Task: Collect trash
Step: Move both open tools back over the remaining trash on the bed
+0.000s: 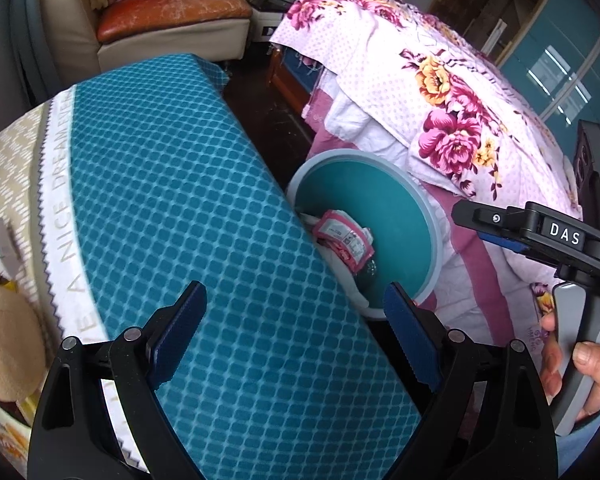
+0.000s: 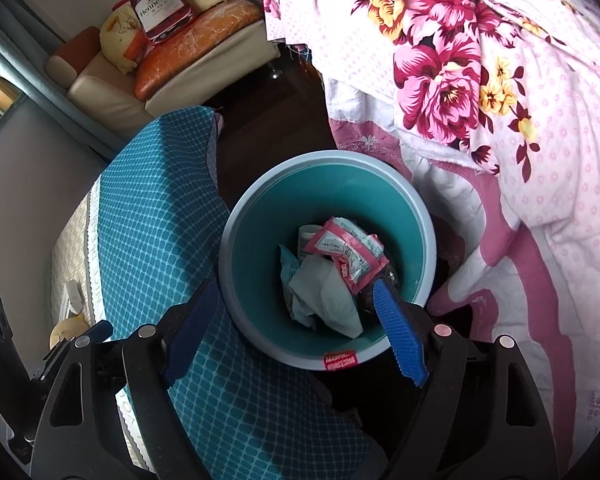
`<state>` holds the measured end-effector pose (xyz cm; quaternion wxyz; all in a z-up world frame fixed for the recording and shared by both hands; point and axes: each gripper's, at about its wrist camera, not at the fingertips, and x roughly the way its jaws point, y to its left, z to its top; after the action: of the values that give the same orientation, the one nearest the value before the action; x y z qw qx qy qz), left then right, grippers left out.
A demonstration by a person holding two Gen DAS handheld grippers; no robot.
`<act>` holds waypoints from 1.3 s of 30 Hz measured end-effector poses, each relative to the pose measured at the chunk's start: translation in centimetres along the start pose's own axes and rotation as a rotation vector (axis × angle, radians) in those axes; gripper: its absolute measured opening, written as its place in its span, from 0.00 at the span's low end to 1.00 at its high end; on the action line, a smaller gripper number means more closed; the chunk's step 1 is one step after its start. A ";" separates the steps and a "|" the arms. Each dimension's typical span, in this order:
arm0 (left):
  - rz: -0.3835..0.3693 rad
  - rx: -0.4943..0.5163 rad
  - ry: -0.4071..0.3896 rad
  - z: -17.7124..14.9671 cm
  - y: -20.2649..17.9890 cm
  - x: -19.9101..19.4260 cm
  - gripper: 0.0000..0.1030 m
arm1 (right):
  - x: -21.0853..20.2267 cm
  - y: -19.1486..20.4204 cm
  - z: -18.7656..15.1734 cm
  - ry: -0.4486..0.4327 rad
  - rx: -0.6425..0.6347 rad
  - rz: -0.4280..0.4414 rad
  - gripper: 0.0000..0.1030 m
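Bed: largest item, flowered pink-and-white quilt hanging down beside the bin.

Table: covered in a teal checked cloth with a white lettered border; its edge hides part of the bin in the left wrist view. A few small items lie at its far left, too blurred to name.

Sofa: cream, with an orange cushion, at the back of the room. Dark floor between the furniture.

Bin: round, pale rim, teal inside, standing on the floor between table and bed.

Trash: pink wrapper on top of crumpled white paper, both lying inside the bin.

Right gripper: directly over the bin, jaws spread wide, nothing between them.

Left gripper: over the table edge, jaws wide, empty.

Step, as judged: a drop into the bin looks complete. The next move calls for swinging an open gripper back to the table to find another scrap; none is clearly visible here.
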<state>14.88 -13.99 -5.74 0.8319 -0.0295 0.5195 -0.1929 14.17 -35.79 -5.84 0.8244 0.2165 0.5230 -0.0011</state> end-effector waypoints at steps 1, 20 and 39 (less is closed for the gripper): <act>0.003 -0.004 -0.005 -0.2 0.3 -0.4 0.88 | -0.1 0.2 -0.1 0.000 -0.004 0.000 0.74; 0.105 -0.119 -0.057 -8.6 10.7 -8.7 0.90 | -0.3 9.9 -5.9 0.087 -0.185 0.058 0.76; 0.172 -0.125 -0.004 -15.4 24.7 -12.4 0.90 | 1.9 19.5 -12.1 0.214 -0.365 0.068 0.76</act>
<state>3.83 15.51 -8.39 0.8429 -0.0370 0.5296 -0.0881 9.01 -13.38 -4.89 0.7891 0.0803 0.5916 0.1445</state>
